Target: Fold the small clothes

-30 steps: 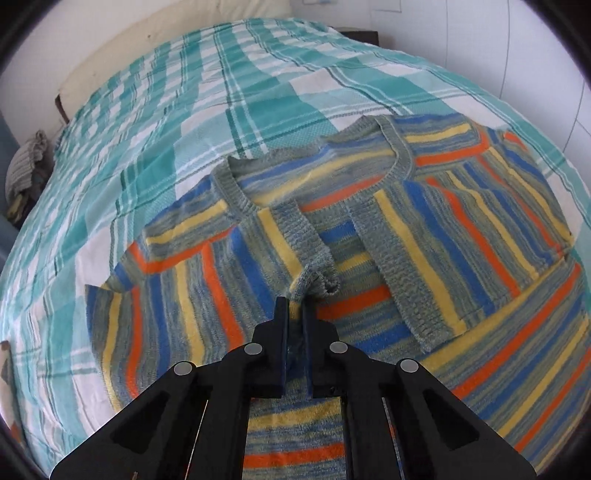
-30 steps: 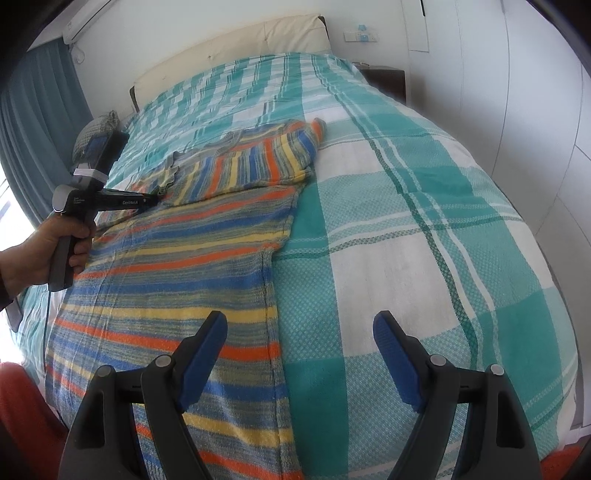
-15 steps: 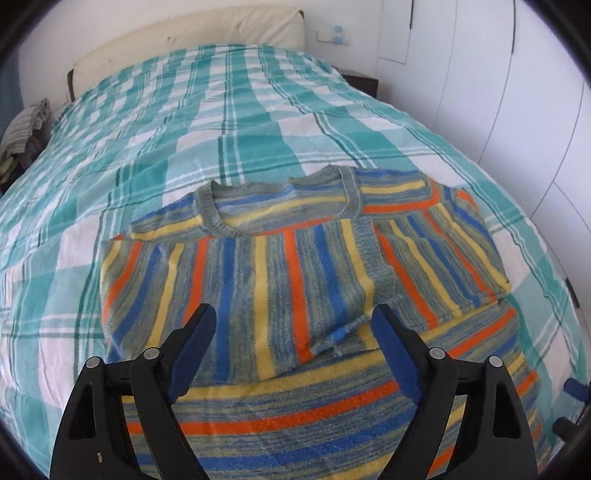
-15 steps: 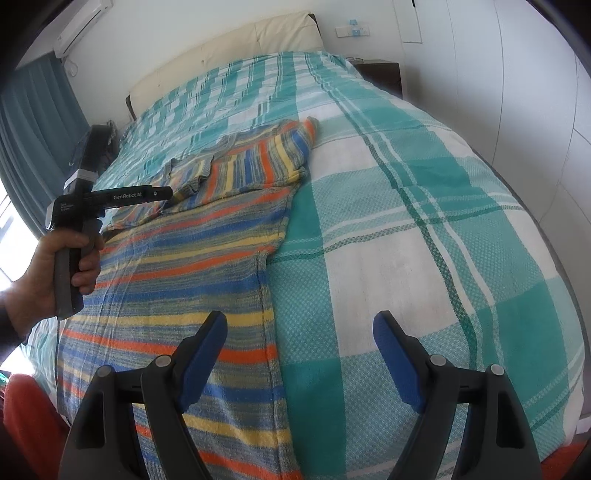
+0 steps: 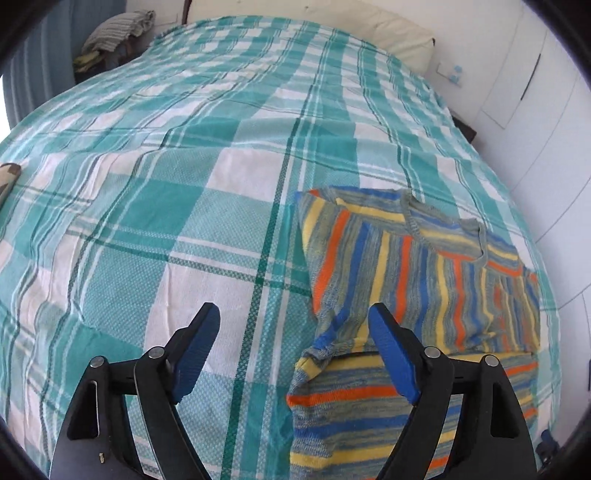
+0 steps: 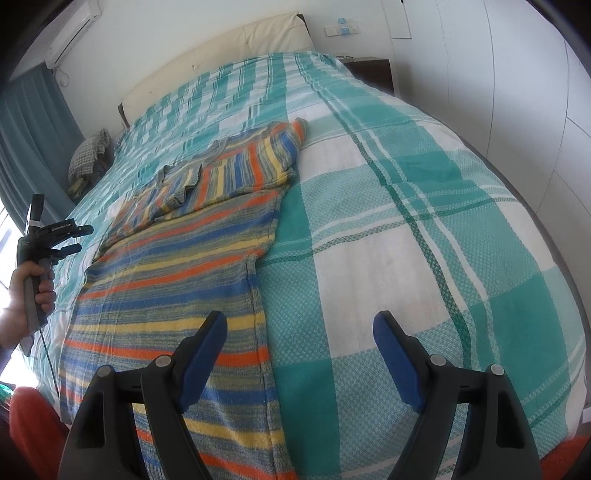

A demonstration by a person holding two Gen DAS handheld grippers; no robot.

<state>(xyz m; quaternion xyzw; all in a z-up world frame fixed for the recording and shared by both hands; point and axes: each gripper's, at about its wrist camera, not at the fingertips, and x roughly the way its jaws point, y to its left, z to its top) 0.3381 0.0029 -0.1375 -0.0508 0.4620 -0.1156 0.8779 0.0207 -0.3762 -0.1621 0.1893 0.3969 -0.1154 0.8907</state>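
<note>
A striped knit sweater (image 5: 424, 288) in blue, orange, yellow and grey lies flat on the bed, both sleeves folded across its chest. In the right wrist view the sweater (image 6: 177, 273) runs from the near edge toward the pillow. My left gripper (image 5: 293, 332) is open and empty, above the bedspread just left of the sweater's side edge. It also shows in the right wrist view (image 6: 74, 240), held in a hand at the far left. My right gripper (image 6: 299, 339) is open and empty, over the sweater's hem and the bare bedspread.
The bed wears a teal and white plaid cover (image 5: 184, 184) (image 6: 406, 221). A cream headboard (image 6: 221, 48) is at the far end. A pile of clothes (image 5: 114, 29) sits beside the bed. A dark nightstand (image 6: 369, 70) and white wardrobe doors (image 6: 517, 74) are on the right.
My left gripper let go of the folded sleeve, opened, and drew back to the left of the sweater. The sleeve now lies across the chest. The right gripper barely moved.
</note>
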